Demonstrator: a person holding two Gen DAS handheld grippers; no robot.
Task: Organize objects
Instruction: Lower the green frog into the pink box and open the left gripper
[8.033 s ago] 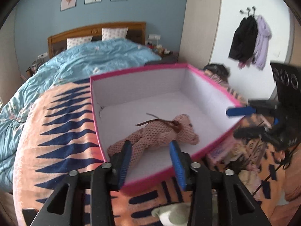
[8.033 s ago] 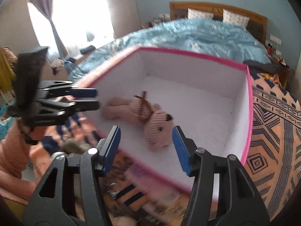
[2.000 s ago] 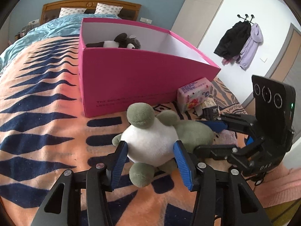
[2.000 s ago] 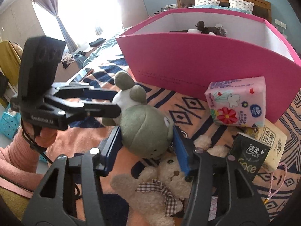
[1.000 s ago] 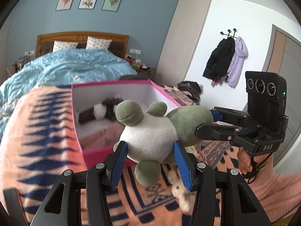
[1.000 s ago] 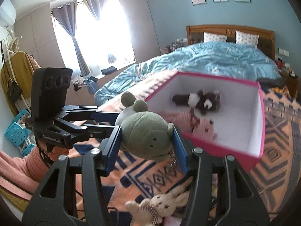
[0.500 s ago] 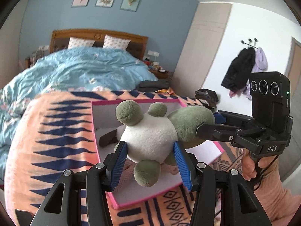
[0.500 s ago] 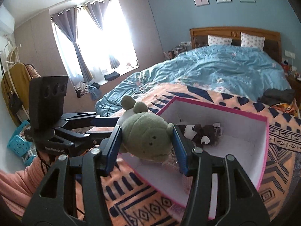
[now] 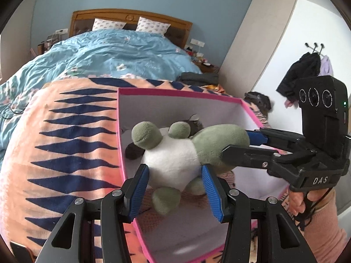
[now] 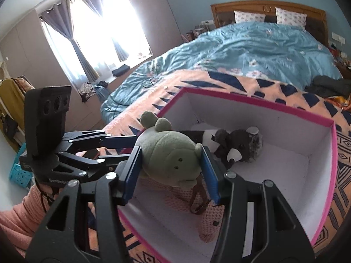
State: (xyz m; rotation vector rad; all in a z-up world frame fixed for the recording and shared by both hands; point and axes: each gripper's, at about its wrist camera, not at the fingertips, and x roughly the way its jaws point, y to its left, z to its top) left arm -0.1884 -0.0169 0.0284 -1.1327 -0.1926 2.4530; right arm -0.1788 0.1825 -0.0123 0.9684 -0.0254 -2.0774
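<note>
Since a second ago you have carried the green plush (image 9: 175,155) from in front of the pink box (image 9: 175,92) to above its open interior. Your left gripper (image 9: 175,188) pinches its white belly, blue pads squeezing both sides. Your right gripper (image 10: 171,164) clamps the green head. Toy hangs in the air, clear of the box floor. Below it in the box: a dark raccoon plush (image 10: 237,144) by the far wall, a pink knitted bear (image 10: 208,219) nearer. Box sits on the orange patterned blanket (image 9: 65,142).
</note>
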